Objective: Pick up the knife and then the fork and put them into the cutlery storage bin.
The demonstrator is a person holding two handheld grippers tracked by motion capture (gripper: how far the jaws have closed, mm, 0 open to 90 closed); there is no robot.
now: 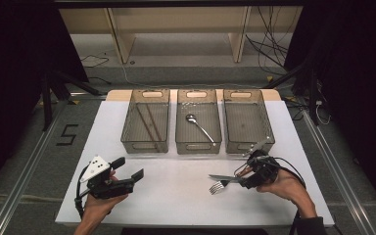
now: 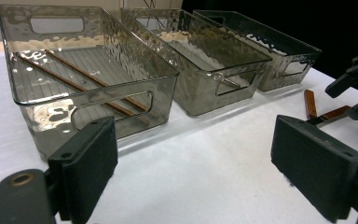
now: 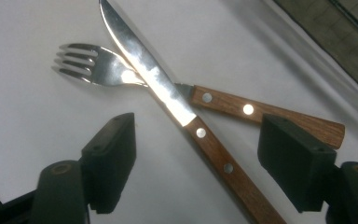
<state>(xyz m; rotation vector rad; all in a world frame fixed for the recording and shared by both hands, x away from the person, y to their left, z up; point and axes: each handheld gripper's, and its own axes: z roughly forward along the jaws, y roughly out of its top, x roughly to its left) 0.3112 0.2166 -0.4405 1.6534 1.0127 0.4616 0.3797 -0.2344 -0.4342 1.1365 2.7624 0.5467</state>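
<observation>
Knife [image 3: 186, 112] lies crossed over fork [image 3: 121, 72], its handle between the right tool's [image 3: 196, 149] parted jaws.

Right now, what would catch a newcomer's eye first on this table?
Near the right gripper, whose jaws stand open, a wooden-handled steel knife lies crossed over a wooden-handled steel fork. Behind stand three smoky clear plastic bins in a row; the middle one holds a silver spoon.

Three bins stand in a row at the table's [image 1: 176, 186] far side. Taking the middle bin [image 1: 199, 142] as landmark: a spoon [image 1: 198, 125] lies in it, the chopsticks' bin [image 1: 146, 139] stands left, another bin [image 1: 248, 139] right. Nearer and rightward, a knife [image 3: 168, 93] lies across a fork [image 3: 102, 70], on the table.
</observation>
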